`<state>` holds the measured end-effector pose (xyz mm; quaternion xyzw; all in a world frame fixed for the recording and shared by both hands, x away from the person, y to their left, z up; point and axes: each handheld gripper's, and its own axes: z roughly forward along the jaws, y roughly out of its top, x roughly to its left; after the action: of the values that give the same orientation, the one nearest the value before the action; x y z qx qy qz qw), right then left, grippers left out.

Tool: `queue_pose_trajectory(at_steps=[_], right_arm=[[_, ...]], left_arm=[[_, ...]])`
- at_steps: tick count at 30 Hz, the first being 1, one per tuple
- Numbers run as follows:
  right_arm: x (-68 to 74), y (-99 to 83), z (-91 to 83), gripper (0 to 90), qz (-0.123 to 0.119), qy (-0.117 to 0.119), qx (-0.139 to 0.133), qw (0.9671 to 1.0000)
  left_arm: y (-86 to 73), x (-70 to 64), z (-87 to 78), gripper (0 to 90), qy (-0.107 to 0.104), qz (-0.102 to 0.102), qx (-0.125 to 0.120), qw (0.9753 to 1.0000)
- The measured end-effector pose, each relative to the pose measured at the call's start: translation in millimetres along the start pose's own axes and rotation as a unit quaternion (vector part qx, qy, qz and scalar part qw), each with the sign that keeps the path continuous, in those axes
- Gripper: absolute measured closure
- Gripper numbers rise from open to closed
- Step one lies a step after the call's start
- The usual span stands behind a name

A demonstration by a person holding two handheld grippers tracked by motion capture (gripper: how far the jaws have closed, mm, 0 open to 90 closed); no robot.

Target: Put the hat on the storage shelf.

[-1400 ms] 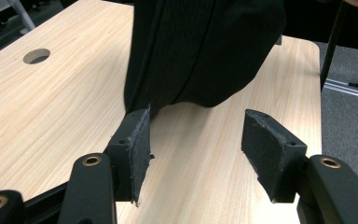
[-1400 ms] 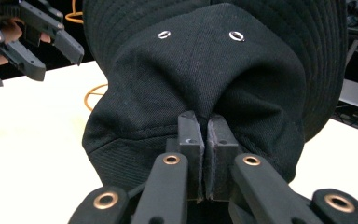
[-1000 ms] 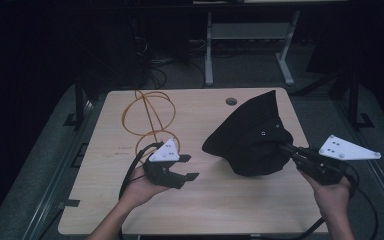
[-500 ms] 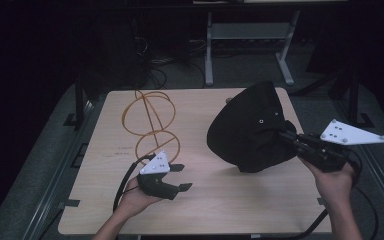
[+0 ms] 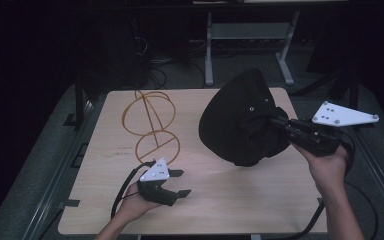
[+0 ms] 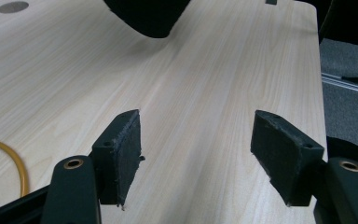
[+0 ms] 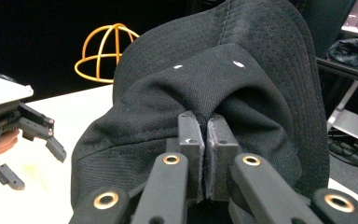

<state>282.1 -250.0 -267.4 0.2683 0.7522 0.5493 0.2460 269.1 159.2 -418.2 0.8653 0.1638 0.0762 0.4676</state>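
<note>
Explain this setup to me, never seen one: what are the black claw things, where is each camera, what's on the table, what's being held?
There is no robot arm here. A person holds a hand-operated two-jaw gripper in each hand.

The high view looks down from above the person's side of the wooden table. The other two pictures come from small cameras riding on the grippers, looking along their own jaws.

The right gripper has its jaws shut on a fold of a black cap and holds it up off the table. The left gripper is open, jaws spread wide over bare wood, holding nothing; it sits near the table's front edge.

Also on the table: an orange wire frame, dome-shaped, beyond the left gripper. It looks like a stand for the cap, though that is a guess.
</note>
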Motion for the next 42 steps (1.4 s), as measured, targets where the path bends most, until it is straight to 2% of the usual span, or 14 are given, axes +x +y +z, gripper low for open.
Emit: queue_pose_trajectory(at_steps=[11, 20, 23, 25, 31, 34, 37, 42], right_arm=[[2.4, 29.8, 15.4, 86.5, -0.019, 0.021, -0.002, 0.9996], [1.3, 49.3, 31.2, 86.4, -0.020, 0.047, -0.006, 0.9987], [1.1, 54.6, 36.0, 86.4, -0.019, 0.055, -0.009, 0.9983], [1.2, 58.5, 38.4, 86.4, -0.017, 0.059, -0.012, 0.9981], [3.1, 71.6, 47.3, 86.4, -0.020, 0.072, -0.015, 0.9971], [3.8, 78.6, 52.8, 86.4, -0.022, 0.078, -0.017, 0.9966], [5.4, 84.8, 58.8, 86.4, -0.022, 0.083, -0.016, 0.9962], [7.1, 94.3, 68.8, 86.4, -0.029, 0.092, -0.017, 0.9952]], left_arm=[[-5.1, -1.0, 0.2, 31.1, 0.002, 0.007, -0.004, 1.0000], [-6.9, -1.4, 1.5, 30.6, 0.000, 0.007, -0.007, 0.9999], [-7.2, -2.6, 2.8, 30.5, -0.002, 0.014, -0.003, 0.9999], [-7.9, -3.6, 4.1, 30.3, -0.005, 0.009, -0.003, 0.9999], [-9.3, -3.0, 4.2, 30.0, -0.007, 0.013, -0.006, 0.9999], [-10.3, -2.2, 3.3, 29.8, -0.008, 0.004, -0.009, 0.9999], [-10.8, 0.7, 1.6, 29.6, -0.007, 0.010, -0.005, 0.9999], [-11.2, 1.0, 1.9, 29.4, -0.009, 0.007, -0.013, 0.9999]])
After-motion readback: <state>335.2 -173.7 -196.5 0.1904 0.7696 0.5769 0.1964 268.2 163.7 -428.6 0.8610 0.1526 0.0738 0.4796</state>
